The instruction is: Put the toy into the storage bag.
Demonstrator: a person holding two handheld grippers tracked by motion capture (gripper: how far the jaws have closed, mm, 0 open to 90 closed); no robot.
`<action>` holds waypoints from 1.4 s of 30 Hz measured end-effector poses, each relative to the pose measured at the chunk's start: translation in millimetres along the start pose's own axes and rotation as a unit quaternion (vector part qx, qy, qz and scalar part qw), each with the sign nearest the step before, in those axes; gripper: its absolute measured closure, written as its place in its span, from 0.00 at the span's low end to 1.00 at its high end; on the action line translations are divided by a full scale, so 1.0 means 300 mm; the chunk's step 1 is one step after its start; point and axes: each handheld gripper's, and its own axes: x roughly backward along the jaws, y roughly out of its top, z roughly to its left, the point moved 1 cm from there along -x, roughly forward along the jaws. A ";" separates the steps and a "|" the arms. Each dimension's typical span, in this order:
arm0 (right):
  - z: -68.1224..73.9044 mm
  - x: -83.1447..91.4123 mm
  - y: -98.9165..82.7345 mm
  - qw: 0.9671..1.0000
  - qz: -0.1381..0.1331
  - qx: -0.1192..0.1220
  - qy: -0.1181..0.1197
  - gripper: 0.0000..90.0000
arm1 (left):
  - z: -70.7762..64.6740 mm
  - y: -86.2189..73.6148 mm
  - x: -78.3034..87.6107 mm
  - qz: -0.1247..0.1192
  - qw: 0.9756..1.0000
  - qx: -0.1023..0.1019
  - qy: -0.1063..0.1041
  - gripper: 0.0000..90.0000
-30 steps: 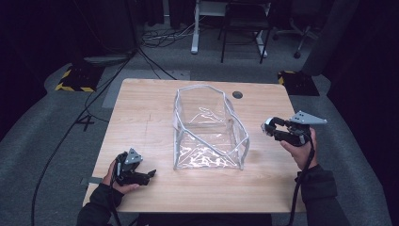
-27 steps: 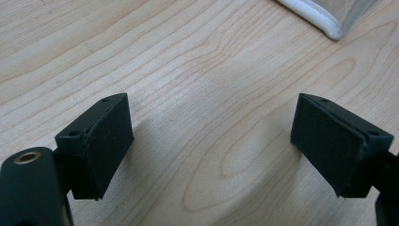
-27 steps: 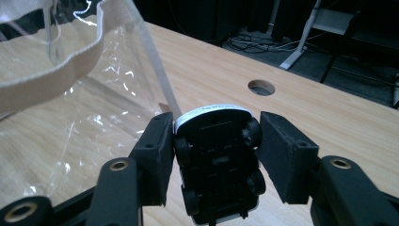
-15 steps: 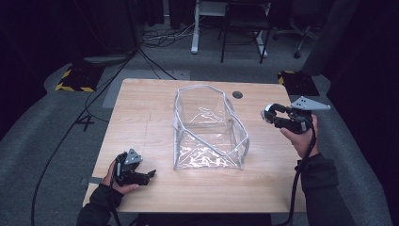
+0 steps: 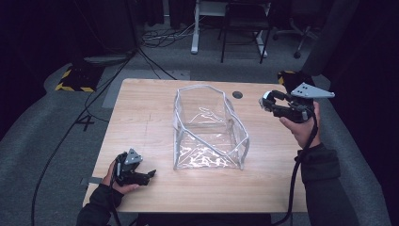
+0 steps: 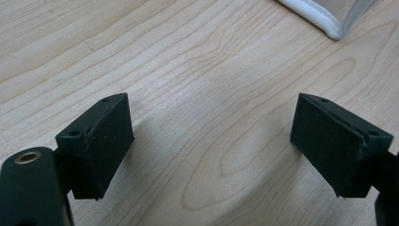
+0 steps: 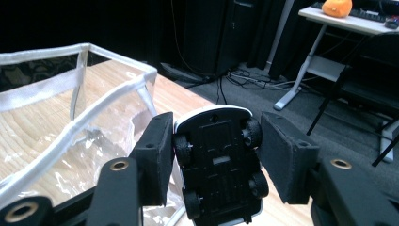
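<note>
While the right gripper [image 5: 269, 101] hangs above the surface's [image 5: 141, 117] far right, jaws clamped on an upturned toy car [image 7: 219, 160] beside the clear bag [image 5: 207, 127], the left gripper [image 5: 149, 175] rests near-left, jaws apart.

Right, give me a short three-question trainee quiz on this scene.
1. True or false: the right claw grips a toy car with its underside facing the camera.
2. How do the left claw's jaws stand? A shut, B open with nothing between, C shut on a strap.
3. What stands mid-table?

Key: 1 true. 2 B. 3 A clear plastic bag with white edging, open at the top.
</note>
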 end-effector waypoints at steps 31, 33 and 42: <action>0.166 -0.021 0.158 0.998 -0.022 0.036 0.052 0.52 | 0.000 0.000 0.000 0.000 1.000 0.000 0.000 0.15; 0.183 -0.029 0.164 0.997 -0.022 0.041 0.057 0.52 | 0.000 0.000 0.000 0.000 1.000 0.000 0.000 0.15; 0.263 -0.082 0.174 0.995 -0.010 0.055 0.079 0.52 | 0.000 0.000 0.000 0.000 1.000 0.000 0.000 0.15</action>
